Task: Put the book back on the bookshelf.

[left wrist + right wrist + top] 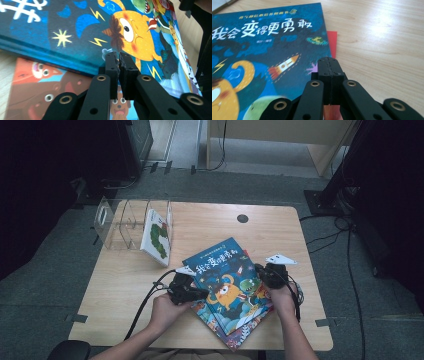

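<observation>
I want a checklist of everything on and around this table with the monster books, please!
Surface: wooden table, with a round hole near the far edge.
Job's things: blue monster book on top of a fanned pile of picture books.
Clutter: clear plastic rack holding one caterpillar book.
Grippers: left claw shut at the blue book's edge; right claw shut, holding nothing.
Cables: black cable from the left claw; more on the floor.
Surroundings: grey carpet, dark stands, pale wooden furniture behind.
</observation>
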